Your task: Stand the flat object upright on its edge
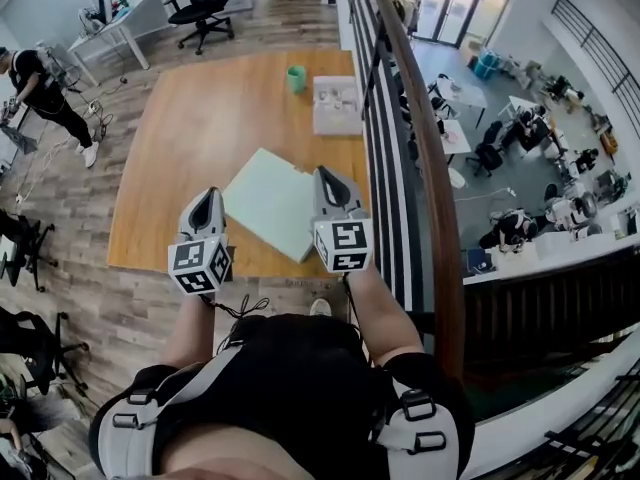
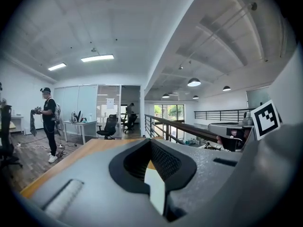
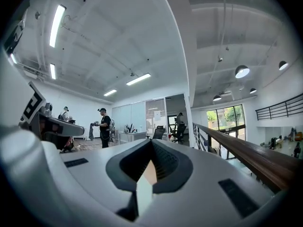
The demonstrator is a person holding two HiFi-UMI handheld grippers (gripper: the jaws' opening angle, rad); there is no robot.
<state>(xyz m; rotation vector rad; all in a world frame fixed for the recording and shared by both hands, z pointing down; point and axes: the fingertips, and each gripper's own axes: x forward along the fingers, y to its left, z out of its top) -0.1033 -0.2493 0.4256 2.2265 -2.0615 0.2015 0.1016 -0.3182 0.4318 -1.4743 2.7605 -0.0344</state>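
Closest in, the left gripper (image 1: 207, 204) and the right gripper (image 1: 329, 184) are hovering with jaws pressed together, gripping nothing. Between them, the pale green flat board (image 1: 268, 202) is lying flat on the wooden table (image 1: 200, 118).

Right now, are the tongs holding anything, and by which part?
Nothing is held. The left tongs and right tongs are both shut, tips at opposite sides of the pale green flat board lying on the wooden table.
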